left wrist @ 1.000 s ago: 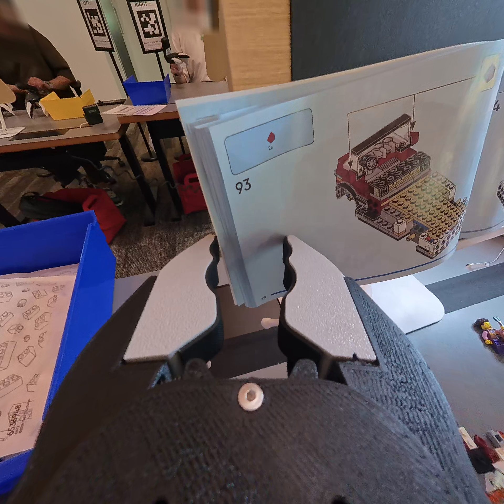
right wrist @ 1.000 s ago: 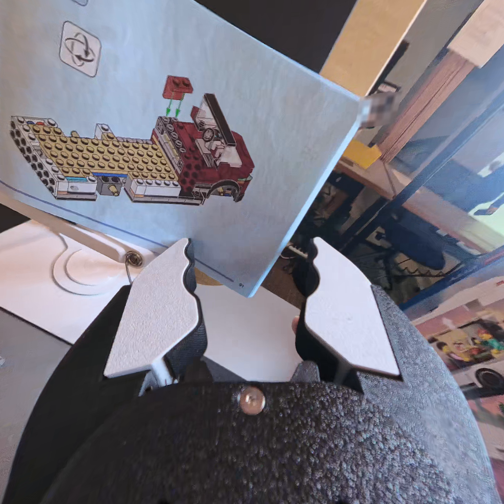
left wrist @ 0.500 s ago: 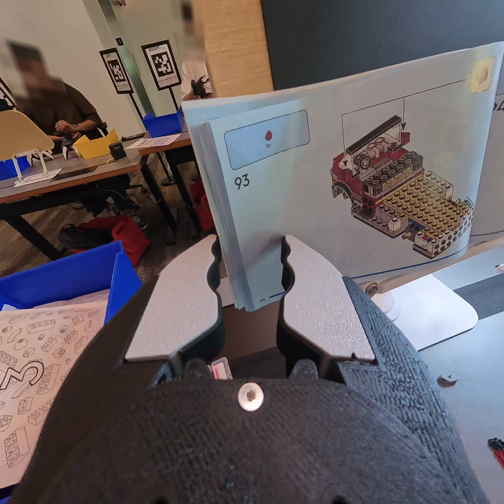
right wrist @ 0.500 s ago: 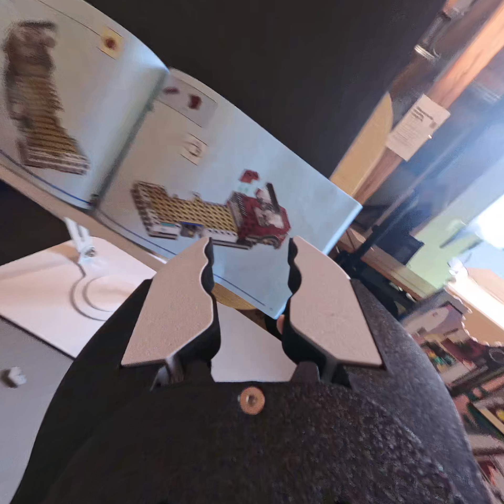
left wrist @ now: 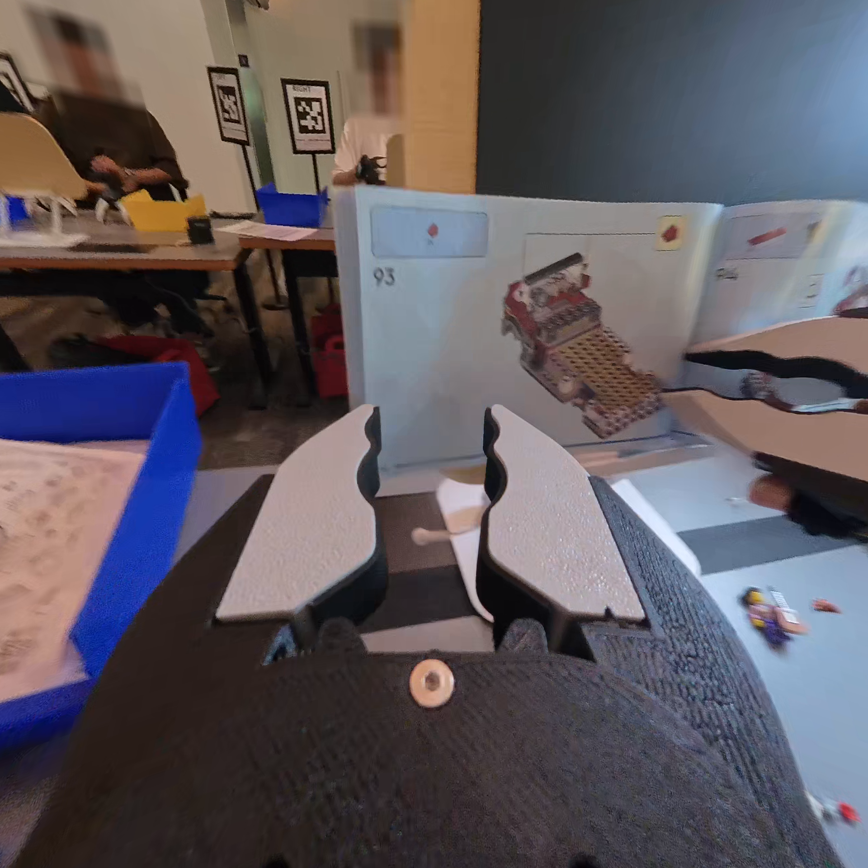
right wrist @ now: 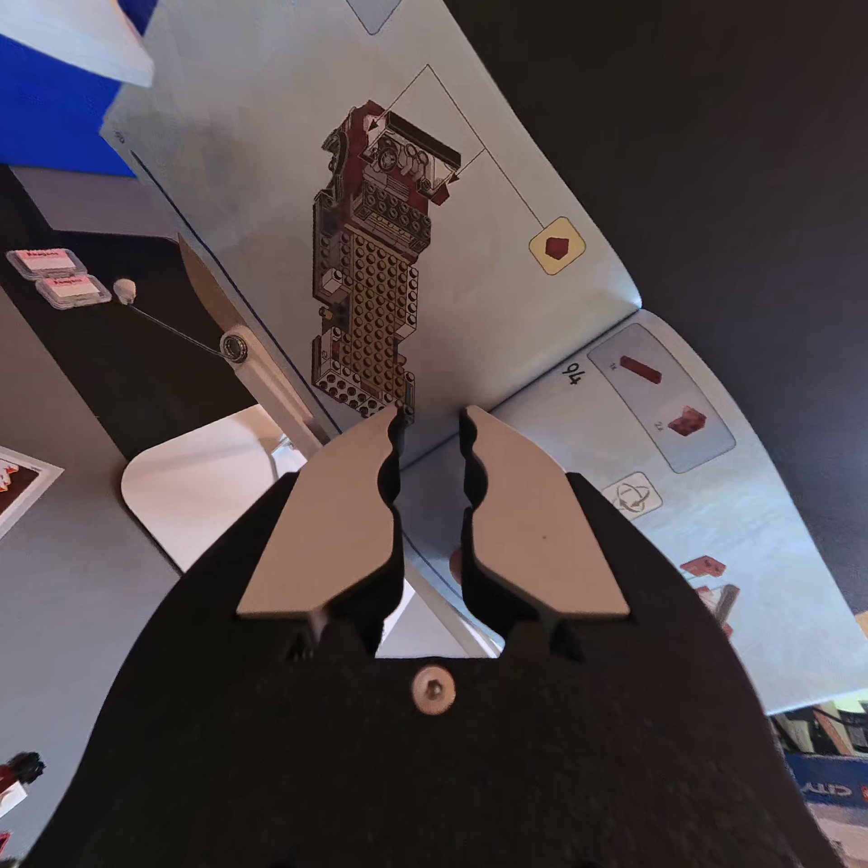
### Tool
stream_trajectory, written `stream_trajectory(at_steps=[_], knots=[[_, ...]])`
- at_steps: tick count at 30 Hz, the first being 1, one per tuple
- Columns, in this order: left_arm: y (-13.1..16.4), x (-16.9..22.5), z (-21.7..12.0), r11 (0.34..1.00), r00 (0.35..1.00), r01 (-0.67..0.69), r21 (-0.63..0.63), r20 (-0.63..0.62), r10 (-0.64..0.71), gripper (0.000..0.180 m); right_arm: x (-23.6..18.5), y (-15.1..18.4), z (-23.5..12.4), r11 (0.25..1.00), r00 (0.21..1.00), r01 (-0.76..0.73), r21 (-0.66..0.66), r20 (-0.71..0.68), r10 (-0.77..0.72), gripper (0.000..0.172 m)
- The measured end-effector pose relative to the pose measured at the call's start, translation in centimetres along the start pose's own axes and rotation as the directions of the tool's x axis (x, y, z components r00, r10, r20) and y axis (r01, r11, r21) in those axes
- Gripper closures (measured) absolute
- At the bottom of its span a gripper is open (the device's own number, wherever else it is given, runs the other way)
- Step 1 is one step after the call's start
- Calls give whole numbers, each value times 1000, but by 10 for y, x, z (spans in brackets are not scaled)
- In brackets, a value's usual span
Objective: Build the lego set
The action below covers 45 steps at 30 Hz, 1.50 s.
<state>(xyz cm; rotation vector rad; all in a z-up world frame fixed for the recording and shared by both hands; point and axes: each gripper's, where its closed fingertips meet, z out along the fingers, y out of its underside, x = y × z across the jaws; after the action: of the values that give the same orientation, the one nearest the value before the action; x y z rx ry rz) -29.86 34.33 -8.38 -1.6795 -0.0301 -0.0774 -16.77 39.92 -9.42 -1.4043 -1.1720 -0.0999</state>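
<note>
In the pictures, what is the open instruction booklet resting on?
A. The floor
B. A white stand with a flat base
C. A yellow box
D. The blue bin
B: the booklet stands upright on the ledge of a white stand whose flat base lies on the table.

Soft indoor light, left view motion-blurred, right view sharper, fisheye-warped edges

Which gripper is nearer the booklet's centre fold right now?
Right. The right gripper points at the instruction booklet with its fingertips at the fold; the left gripper sits by the booklet's outer left edge, jaws apart.
</note>
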Motion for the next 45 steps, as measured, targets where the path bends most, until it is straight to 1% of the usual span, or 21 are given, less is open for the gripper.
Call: stream_trajectory(at_steps=[3, 5, 6, 8, 9, 10, 11, 13, 14, 17, 20, 22, 23, 24, 26, 28, 32, 33, 34, 38, 45], knots=[[39, 32, -11, 977, 971, 198, -76, -119, -206, 135, -1, 0, 0, 1000, 1000, 10, 7, -2, -10, 149], [70, 50, -6, 894, 880, 406, -189, -184, -438, 125, -1, 0, 0, 1000, 1000, 21, 11, -1, -21, 148], [81, 54, 0, 812, 792, 533, -237, -197, -577, 118, -1, 0, 0, 1000, 1000, 25, 13, -4, -25, 148], [85, 54, 15, 566, 517, 779, -270, -235, -823, 111, -1, 1, 0, 1000, 1000, 27, 11, -6, -27, 148], [84, 51, 23, 451, 391, 852, -265, -250, -886, 112, -1, 1, 0, 1000, 1000, 23, 8, -3, -23, 147], [82, 50, 29, 383, 311, 885, -263, -276, -909, 117, -1, 1, 0, 1000, 1000, 21, 7, 0, -21, 148], [80, 48, 34, 344, 264, 902, -260, -298, -917, 125, 0, 1, 0, 1000, 1000, 22, 8, 2, -22, 148], [67, 39, 33, 303, 211, 933, -196, -384, -899, 174, 0, 1, 1, 1000, 1000, 21, 13, 8, -21, 149], [60, 37, 29, 314, 222, 935, -166, -417, -881, 178, 0, 1, 1, 1000, 1000, 22, 14, 11, -22, 150], [54, 40, 21, 437, 382, 897, -70, -377, -844, 179, -1, 1, 1, 999, 1000, 27, 19, 15, -27, 150], [46, 45, 18, 687, 663, 727, 13, -278, -695, 179, -2, 1, 1, 1000, 1000, 25, 10, 11, -25, 149], [39, 53, 16, 867, 855, 496, 39, -195, -481, 178, -2, 1, 2, 1000, 1000, 8, 4, 20, -8, 149], [35, 58, 16, 950, 944, 308, 54, -141, -299, 177, -2, 1, 2, 1000, 1000, 6, 3, 25, -6, 148], [31, 64, 16, 992, 990, 114, 62, -93, -108, 176, -2, 1, 1, 1000, 1000, 7, 3, 29, -7, 148], [25, 80, 18, 982, 980, -186, 40, -68, 188, 177, -2, 2, 0, 1000, 999, 11, 5, 40, -11, 147], [24, 97, 22, 910, 905, -414, 8, -106, 412, 178, -3, 3, -1, 1000, 998, -4, 11, 57, 4, 145], [35, 120, 31, 636, 631, -771, -25, -158, 759, 179, -4, 2, -4, 999, 994, -37, 35, 102, 33, 145], [36, 120, 32, 588, 585, -809, -28, -140, 799, 178, -4, 3, -4, 999, 994, -31, 40, 102, 27, 146], [36, 119, 33, 572, 571, -820, -40, -138, 809, 178, -4, 3, -4, 999, 995, -22, 49, 102, 17, 145], [40, 117, 37, 689, 689, -721, -78, -188, 700, 179, -4, 5, -8, 996, 992, -18, 92, 130, 6, 145], [39, 114, 40, 764, 765, -640, -81, -153, 625, 178, 2, 42, -20, 992, 996, 71, 107, 48, -76, 142]])
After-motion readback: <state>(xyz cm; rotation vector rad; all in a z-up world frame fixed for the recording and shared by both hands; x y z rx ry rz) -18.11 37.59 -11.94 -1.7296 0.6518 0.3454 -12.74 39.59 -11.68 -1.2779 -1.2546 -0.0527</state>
